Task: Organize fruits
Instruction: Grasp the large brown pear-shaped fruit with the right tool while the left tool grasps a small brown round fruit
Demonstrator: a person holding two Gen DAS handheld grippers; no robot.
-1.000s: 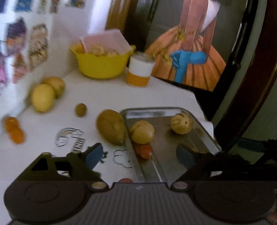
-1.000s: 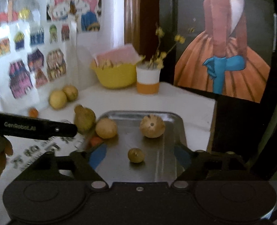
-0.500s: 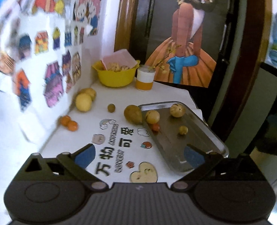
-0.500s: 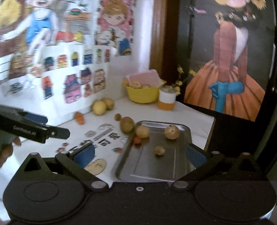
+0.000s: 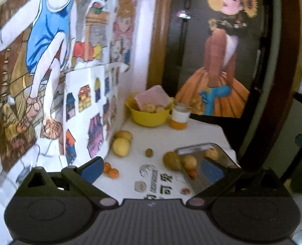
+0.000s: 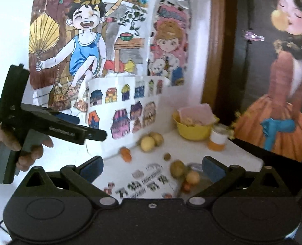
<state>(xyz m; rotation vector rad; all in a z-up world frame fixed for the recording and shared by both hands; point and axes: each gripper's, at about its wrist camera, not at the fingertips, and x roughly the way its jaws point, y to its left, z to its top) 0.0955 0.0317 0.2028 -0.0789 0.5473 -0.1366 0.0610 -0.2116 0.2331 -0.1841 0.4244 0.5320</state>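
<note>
Left gripper (image 5: 151,168): blue-padded jaws spread wide, nothing between them, held well above the white tabletop (image 5: 200,130). Right gripper (image 6: 152,166): likewise released and empty.

Fruit on the table: two pale yellow round fruits (image 5: 121,146) touching each other by the wall; two small orange fruits (image 5: 111,170) nearer the camera; one small brown round fruit (image 5: 149,152) alone mid-table; one large olive-brown pear-shaped fruit (image 5: 171,160) just beside the left rim of the shallow metal tray (image 5: 193,147).

In the tray: one yellow round fruit (image 5: 189,162), one small red fruit (image 5: 192,173), one tan round fruit (image 5: 211,153) toward the far end.

At the back: yellow plastic bowl (image 5: 149,116) holding pale lumps and a pink sheet; white-and-orange cup (image 5: 179,118) beside it.

Right wrist view only: the left gripper seen from the side, gripped by a person's hand (image 6: 31,153); full cartoon poster of a laughing child on the wall (image 6: 79,40).

Left wrist view only: the tray's far end and its outline.

Hard to make out: the tray in the right wrist view is blurred and largely covered by the right finger; its near half is hidden in the left view; the bowl's contents are unclear
</note>
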